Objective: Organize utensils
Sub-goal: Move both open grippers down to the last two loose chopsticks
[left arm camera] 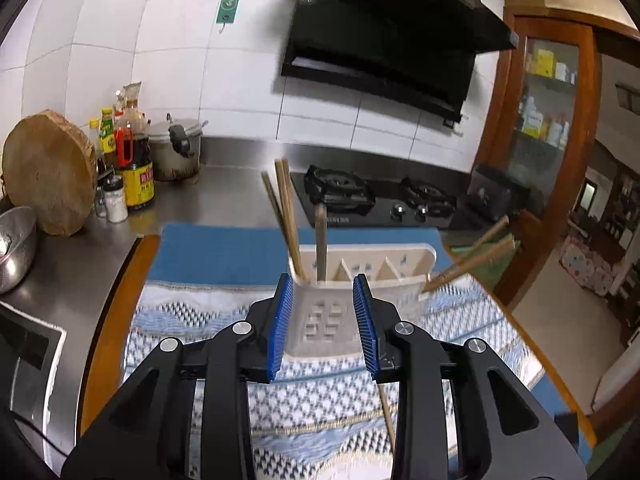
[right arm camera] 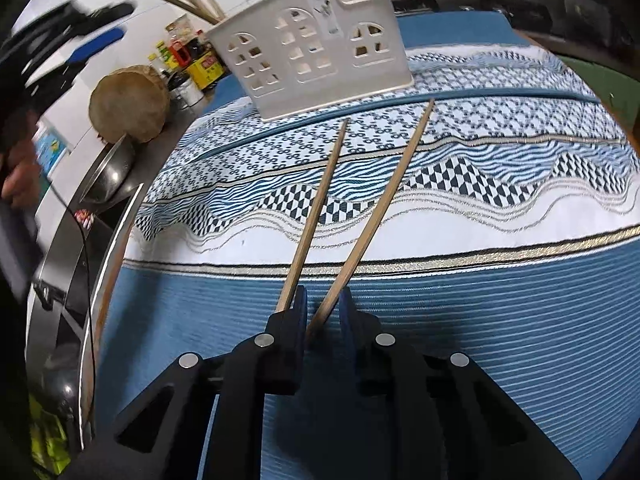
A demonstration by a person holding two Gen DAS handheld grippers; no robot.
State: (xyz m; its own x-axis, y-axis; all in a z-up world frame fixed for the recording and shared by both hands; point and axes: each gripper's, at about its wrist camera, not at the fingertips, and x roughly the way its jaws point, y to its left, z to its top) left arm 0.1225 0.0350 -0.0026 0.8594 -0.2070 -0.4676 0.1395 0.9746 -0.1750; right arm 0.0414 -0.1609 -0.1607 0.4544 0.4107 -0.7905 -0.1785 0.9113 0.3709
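A white plastic utensil holder (left arm camera: pixel 332 316) with cut-out windows stands on the patterned blue and white cloth (left arm camera: pixel 320 404). Its near end sits between the blue pads of my left gripper (left arm camera: pixel 325 286), which is open around it; I cannot tell if the pads touch. Several wooden chopsticks (left arm camera: pixel 289 216) and a flat wooden handle (left arm camera: pixel 321 240) stand in its left compartment. Two more chopsticks (left arm camera: pixel 472 256) stick out past its right end. In the right wrist view my right gripper (right arm camera: pixel 323 300) is shut on a chopstick (right arm camera: pixel 376 216); a second chopstick (right arm camera: pixel 316 216) runs along its left finger toward the holder (right arm camera: pixel 312 48).
A round wooden chopping board (left arm camera: pixel 48 176), sauce bottles (left arm camera: pixel 132 160), a pressure cooker (left arm camera: pixel 176 148) and a metal bowl (left arm camera: pixel 14 248) stand on the steel counter at left. A black gas hob (left arm camera: pixel 380 200) lies behind the cloth. One chopstick (left arm camera: pixel 387 412) lies under the left gripper.
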